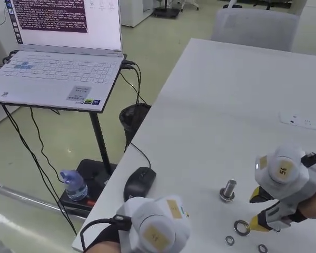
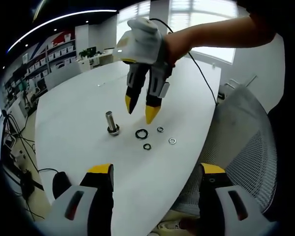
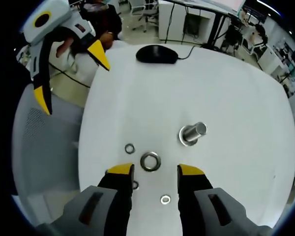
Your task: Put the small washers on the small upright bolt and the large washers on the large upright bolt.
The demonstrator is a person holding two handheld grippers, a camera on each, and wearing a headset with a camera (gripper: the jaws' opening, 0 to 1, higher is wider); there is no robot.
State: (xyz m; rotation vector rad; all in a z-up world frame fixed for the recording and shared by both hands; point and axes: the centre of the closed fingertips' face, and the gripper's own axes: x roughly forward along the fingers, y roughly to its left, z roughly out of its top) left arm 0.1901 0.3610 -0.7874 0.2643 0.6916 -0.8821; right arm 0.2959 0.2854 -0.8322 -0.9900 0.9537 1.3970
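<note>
One upright silver bolt stands on the white table. A large washer and small washers lie just in front of it. My right gripper is open and hovers over the large washer, which lies just ahead of its yellow tips; the bolt is beyond and to the right. My left gripper is wide open and empty, held back near the table edge. It faces the bolt, the large washer and the right gripper.
A black mouse with its cable lies near the table's left edge. A laptop sits on a stand to the left, off the table. A white power strip lies far right. A grey chair stands at the far end.
</note>
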